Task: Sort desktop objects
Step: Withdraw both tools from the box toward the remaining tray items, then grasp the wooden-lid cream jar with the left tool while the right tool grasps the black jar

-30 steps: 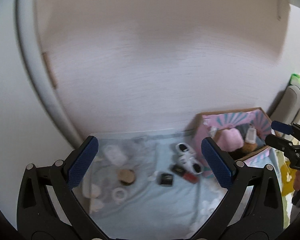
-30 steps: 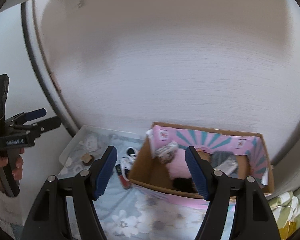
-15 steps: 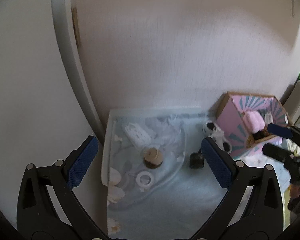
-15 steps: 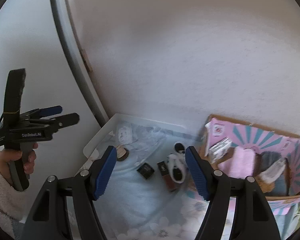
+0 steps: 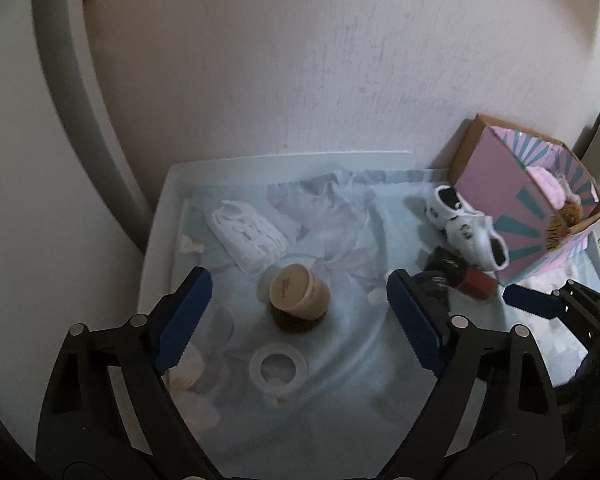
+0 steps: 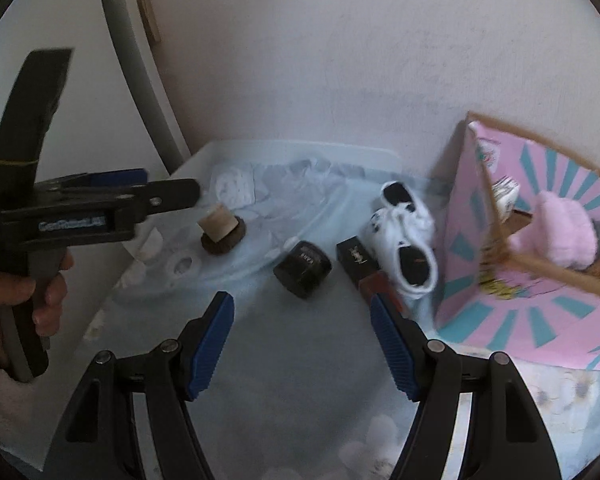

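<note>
My left gripper (image 5: 300,316) is open and empty, hovering over a round wooden-handled brush (image 5: 299,300) on the pale blue cloth; the brush also shows in the right wrist view (image 6: 222,230). A clear tape ring (image 5: 278,368) and a white packet (image 5: 246,232) lie near it. My right gripper (image 6: 302,340) is open and empty, just short of a black jar (image 6: 303,270), a black-and-red lipstick box (image 6: 360,266) and white spotted baby shoes (image 6: 406,240). The left gripper shows at the left of the right wrist view (image 6: 168,190).
A pink and teal cardboard box (image 6: 520,280) holding a pink plush and other items stands at the right, also in the left wrist view (image 5: 532,200). A white tray rim (image 5: 156,240) borders the cloth at the left. A wall stands close behind.
Both grippers have swung left and come down closer to the cloth. The objects now look larger, and the box has shifted to the right edge of both views.
</note>
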`<state>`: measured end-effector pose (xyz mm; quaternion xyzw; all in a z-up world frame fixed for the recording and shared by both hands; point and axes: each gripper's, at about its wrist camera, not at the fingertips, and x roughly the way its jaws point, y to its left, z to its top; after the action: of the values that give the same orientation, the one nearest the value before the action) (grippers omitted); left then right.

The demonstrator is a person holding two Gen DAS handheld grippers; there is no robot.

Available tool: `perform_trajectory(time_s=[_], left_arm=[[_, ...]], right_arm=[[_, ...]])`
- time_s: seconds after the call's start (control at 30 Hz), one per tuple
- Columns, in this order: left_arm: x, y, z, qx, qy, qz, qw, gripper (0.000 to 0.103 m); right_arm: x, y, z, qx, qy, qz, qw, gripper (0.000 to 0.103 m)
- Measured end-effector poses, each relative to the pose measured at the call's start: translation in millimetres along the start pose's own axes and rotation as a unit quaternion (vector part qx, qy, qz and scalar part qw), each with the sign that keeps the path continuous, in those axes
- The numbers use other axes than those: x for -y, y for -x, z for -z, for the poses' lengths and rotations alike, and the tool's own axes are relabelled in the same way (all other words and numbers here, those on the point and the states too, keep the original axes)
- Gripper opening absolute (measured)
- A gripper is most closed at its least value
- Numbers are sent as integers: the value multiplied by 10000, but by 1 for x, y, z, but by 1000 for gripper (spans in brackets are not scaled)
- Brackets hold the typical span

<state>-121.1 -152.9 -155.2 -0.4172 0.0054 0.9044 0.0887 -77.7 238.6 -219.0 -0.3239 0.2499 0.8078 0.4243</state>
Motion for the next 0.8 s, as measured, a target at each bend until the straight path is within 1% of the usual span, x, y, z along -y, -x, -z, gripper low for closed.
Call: perform_trajectory(time_s=[0.03,0.1,0.2,0.3,0.37,0.43,0.5,0.73,0.8], left_arm=[[-1,-6,0,-11,26,16,10000,84],[-4,-13,1,-54,87,41,9999,75],[-10,-24,3,-102,198,81,9997,73],[-13,-30,7,-109,236,111,9996,72],[-14,-33,9,-117,232,120,9996,71],[-15,-36,10,-130,251,159,9995,66],[-16,-40,11,-158,276,218,9993,59],[-15,-44,12,-142,314,417,9985,51],[-15,-46,13,-177,330,449,9983,48]], right_arm=[[-2,-2,0,-2,19,-2,10000,66],[-6,-9,2,8,29,-17,10000,65],[-10,-21,-1,0,20,77,10000,65],[-9,-30,-3,-1,-122,107,9999,64],[-9,-34,-5,-1,-182,98,9998,61],[-9,-40,-7,-37,-217,106,9997,57],[-8,-46,-8,-65,-255,108,9996,55],[-5,-53,-11,-73,-321,82,9994,52],[-5,-55,-12,-73,-316,90,9994,48]])
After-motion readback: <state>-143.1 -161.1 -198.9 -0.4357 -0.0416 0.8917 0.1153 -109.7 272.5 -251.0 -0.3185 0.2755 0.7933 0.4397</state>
